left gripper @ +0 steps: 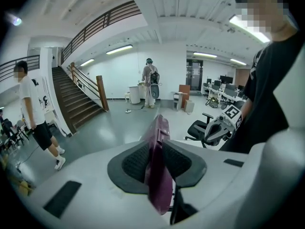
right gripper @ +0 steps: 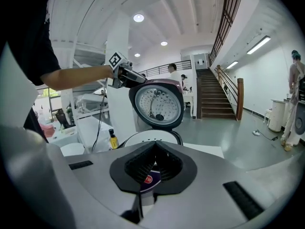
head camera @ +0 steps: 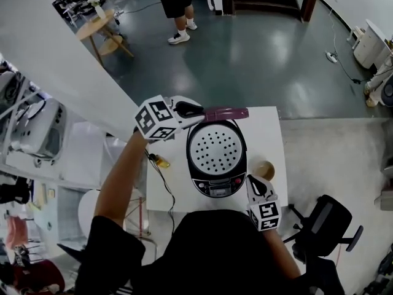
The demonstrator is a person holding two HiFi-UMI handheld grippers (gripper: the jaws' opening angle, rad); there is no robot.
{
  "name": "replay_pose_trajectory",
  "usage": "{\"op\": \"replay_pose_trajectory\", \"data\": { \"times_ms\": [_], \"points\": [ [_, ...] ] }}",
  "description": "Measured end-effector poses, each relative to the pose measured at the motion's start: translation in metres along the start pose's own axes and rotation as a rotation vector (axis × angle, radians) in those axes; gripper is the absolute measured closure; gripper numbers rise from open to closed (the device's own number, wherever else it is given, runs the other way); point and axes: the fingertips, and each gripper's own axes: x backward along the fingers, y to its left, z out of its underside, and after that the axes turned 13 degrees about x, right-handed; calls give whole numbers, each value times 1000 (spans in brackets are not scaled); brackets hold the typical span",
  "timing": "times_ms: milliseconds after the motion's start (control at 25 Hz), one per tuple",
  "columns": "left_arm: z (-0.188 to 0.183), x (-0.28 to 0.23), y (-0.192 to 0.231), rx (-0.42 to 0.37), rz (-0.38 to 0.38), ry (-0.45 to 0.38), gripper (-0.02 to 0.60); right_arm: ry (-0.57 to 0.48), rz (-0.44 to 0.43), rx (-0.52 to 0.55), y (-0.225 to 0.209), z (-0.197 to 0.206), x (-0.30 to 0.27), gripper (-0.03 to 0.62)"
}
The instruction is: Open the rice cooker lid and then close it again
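Observation:
The rice cooker (head camera: 216,186) stands on a white table (head camera: 269,123) with its lid (head camera: 216,145) swung up, the holed inner plate facing me. My left gripper (head camera: 191,110) reaches in from the left at the lid's top. In the left gripper view its pads press on the lid's purple outer edge (left gripper: 160,180), so the left gripper (left gripper: 157,162) is shut on it. The right gripper view shows the raised lid (right gripper: 156,104) with the left gripper (right gripper: 129,77) on its upper left rim. My right gripper (head camera: 257,187) hangs shut and empty by the cooker's front right corner.
A small round brown container (head camera: 264,169) sits just beyond the right gripper. A yellow bottle (head camera: 161,161) and a black cable lie left of the cooker. A black office chair (head camera: 325,226) stands to the right of the table. A person (head camera: 178,5) stands far off.

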Motion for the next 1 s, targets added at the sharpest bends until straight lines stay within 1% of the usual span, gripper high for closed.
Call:
{"op": "replay_pose_trajectory", "data": {
  "times_ms": [120, 240, 360, 480, 600, 720, 800, 920, 1000],
  "points": [
    [9, -3, -14, 1, -6, 16, 506, -7, -20, -1, 0, -1, 5, 594],
    [18, -3, -24, -6, -49, 10, 509, -19, -48, 7, 1, 1, 8, 594],
    [27, -7, -35, -14, -78, 31, 511, -31, -62, 9, -1, 6, 10, 594],
    [33, -10, -44, -21, -100, 31, 511, -39, -80, -19, -2, 9, 11, 594],
    [38, -10, -51, -48, -159, 19, 511, -65, -111, -77, -1, 6, 14, 594],
    [40, -12, -55, -66, -199, 18, 511, -84, -128, -81, -3, 4, 16, 594],
    [44, -14, -59, -81, -196, 28, 510, -88, -136, -80, -5, 4, 17, 594],
    [57, -21, -74, -146, -148, 59, 511, -105, -153, -96, -8, 4, 20, 594],
    [68, -26, -83, -140, -116, 72, 508, -107, -162, -86, -8, 4, 21, 594]
  ]
}}
